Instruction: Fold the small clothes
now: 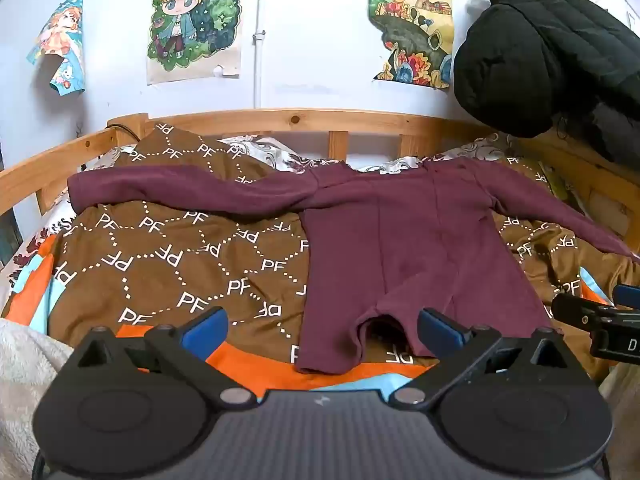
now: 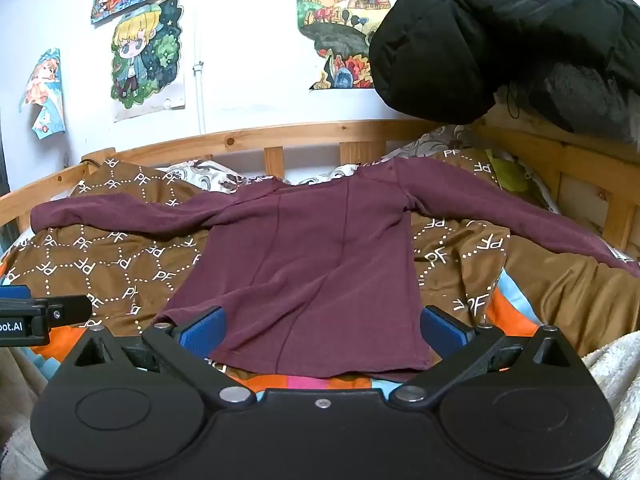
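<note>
Maroon top [image 2: 320, 264] lies flat on the patterned quilt [image 1: 168, 256], hem nearest, collar toward the headboard. Both grippers, left [image 1: 322, 326] and right [image 2: 322, 326], gape wide, empty; right apparently centred nearer the hem.

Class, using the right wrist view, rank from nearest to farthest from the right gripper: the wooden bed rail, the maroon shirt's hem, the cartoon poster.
1. Maroon shirt's hem, just ahead of the right gripper.
2. Wooden bed rail, behind the shirt.
3. Cartoon poster, up on the wall, left.
</note>
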### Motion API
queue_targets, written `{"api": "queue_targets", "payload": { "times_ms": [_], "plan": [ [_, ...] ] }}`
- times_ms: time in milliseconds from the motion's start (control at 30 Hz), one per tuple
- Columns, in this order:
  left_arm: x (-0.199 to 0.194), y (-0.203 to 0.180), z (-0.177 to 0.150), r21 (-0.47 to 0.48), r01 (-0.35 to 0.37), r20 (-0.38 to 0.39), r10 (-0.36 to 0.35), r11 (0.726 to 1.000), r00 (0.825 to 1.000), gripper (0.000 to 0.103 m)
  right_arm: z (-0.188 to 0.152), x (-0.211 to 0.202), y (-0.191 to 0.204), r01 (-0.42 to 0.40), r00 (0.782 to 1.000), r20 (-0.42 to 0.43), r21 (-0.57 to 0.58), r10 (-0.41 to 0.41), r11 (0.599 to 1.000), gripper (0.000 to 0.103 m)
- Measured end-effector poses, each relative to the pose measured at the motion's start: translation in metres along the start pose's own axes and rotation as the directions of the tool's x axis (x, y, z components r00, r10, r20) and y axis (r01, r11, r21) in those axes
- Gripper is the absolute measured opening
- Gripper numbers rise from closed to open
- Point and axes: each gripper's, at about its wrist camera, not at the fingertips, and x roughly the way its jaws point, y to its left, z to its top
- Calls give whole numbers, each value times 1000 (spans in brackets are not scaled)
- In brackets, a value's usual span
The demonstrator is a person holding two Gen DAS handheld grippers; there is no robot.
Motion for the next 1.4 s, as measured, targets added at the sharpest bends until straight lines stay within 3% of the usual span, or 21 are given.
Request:
{"api": "queue_targets", "payload": {
  "times_ms": [1400],
  "plan": [
    [0, 0, 0, -4, 3, -7, -3, 1000, 1000, 102, -1, 2, -1, -4, 1000, -8, 9, 4, 1000, 103]
  ]
}}
